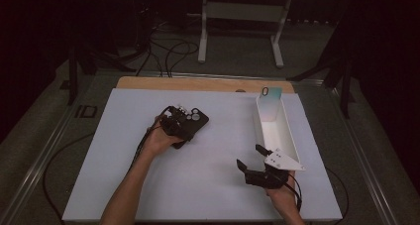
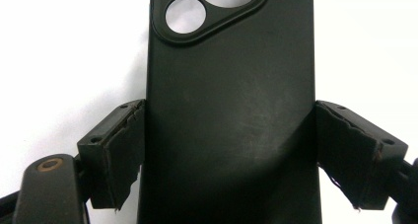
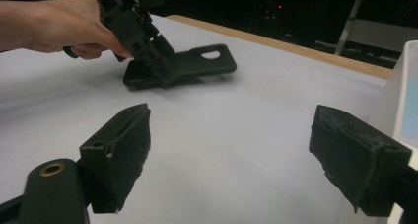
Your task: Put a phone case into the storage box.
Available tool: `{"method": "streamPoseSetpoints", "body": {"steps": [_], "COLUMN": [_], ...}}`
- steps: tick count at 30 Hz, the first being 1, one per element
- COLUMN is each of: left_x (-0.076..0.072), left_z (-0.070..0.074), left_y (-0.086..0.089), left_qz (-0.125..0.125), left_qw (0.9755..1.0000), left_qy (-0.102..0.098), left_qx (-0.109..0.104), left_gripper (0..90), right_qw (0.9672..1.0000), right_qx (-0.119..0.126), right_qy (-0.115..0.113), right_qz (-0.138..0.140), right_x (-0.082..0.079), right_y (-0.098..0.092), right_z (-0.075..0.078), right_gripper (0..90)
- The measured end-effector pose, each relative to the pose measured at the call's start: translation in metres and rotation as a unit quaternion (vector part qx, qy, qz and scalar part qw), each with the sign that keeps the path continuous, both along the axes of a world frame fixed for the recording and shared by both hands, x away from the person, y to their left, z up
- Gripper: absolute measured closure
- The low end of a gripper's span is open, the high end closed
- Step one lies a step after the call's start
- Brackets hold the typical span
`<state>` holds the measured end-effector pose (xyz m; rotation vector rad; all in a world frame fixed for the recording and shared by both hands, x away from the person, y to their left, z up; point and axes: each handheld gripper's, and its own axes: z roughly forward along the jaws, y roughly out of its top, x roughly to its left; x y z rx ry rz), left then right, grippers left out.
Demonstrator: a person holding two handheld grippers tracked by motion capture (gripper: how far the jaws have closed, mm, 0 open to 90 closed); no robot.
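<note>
From the high view we see the left gripper (image 1: 174,127) set down over the near end of a black phone case (image 1: 194,120), which lies flat on the white table sheet (image 1: 124,175) left of centre, its camera cut-outs turned away from us. The left hand (image 1: 157,140) grips the tool from behind. To the right, the right gripper (image 1: 247,157) hovers near the front edge of the sheet with its jaws spread wide and nothing between them, just beside the near end of a long white box (image 1: 277,131). A pale teal phone case (image 1: 271,92) stands at the far end of that box.

In the left gripper view we look down the length of the black phone case (image 2: 229,110), back face up, which runs between the two jaws. Both pads meet its long edges, one on each side, so we read the left gripper (image 2: 229,155) as clamped across the case's width.

In the right gripper view the right gripper (image 3: 229,155) stands wide open over bare sheet. Farther off, the left hand (image 3: 64,24) tilts its gripper down onto the black phone case (image 3: 197,63), whose far end lifts slightly off the sheet. The white box (image 3: 401,86) rises at the right edge.

We can read no brand, label or writing anywhere.
</note>
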<state>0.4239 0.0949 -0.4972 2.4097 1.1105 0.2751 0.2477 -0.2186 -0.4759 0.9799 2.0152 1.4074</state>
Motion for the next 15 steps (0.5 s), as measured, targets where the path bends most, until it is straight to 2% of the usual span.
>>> {"method": "streamPoseSetpoints", "body": {"steps": [4, 6, 11, 13, 15], "left_x": [-0.007, -0.012, -0.021, -0.03, -0.03], "left_z": [0.009, 0.014, 0.023, 0.031, 0.031], "left_y": [0.0, 0.0, -0.001, 0.001, 0.001], "left_qz": [-0.004, -0.004, -0.008, -0.009, -0.009], "left_qw": [0.9998, 0.9992, 0.9979, 0.9965, 0.9965], "left_qy": [-0.018, -0.028, -0.048, -0.063, -0.063], "left_qx": [-0.013, -0.027, -0.042, -0.054, -0.054], "left_gripper": [16.6, 16.6, 16.5, 16.4, 16.4], "right_qw": [0.9999, 0.9998, 0.9979, 0.9974, 0.9971], "right_qx": [0.008, 0.02, 0.043, 0.049, 0.052], "right_qy": [0.006, 0.009, 0.044, 0.05, 0.052], "right_qz": [0.003, 0.002, 0.018, 0.019, 0.019], "right_x": [0.002, 0.003, 0.011, 0.015, 0.016], "right_y": [-0.001, -0.002, -0.004, -0.004, -0.004], "right_z": [0.003, 0.004, 0.008, 0.01, 0.012], "right_gripper": [15.7, 15.2, 13.8, 13.6, 13.6]}}
